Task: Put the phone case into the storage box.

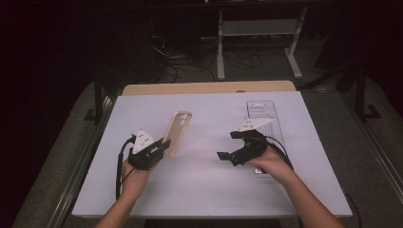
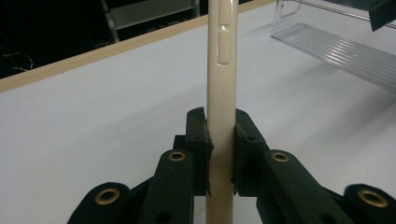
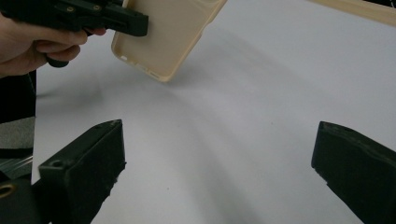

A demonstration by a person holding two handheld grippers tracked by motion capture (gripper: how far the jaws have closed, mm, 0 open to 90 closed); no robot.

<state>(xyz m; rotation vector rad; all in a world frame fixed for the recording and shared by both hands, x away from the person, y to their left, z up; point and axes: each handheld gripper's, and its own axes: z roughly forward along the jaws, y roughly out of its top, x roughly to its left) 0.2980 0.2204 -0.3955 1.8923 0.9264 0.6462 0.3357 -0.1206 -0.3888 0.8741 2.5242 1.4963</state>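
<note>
Jaws of the left gripper (image 2: 220, 154) are clamped on the thin edge of a beige phone case (image 2: 221, 70), both pads pressed flat against its sides. Held so, the case is lifted off the white counter (image 1: 204, 180) and tilted, over the counter's left half, nearer the person's edge than the far one. Jaws of the right gripper (image 3: 217, 172) stand wide apart with bare counter between them, holding nothing. Behind the right gripper, a clear ribbed plastic tray (image 1: 263, 112) lies along the counter's right edge.
</note>
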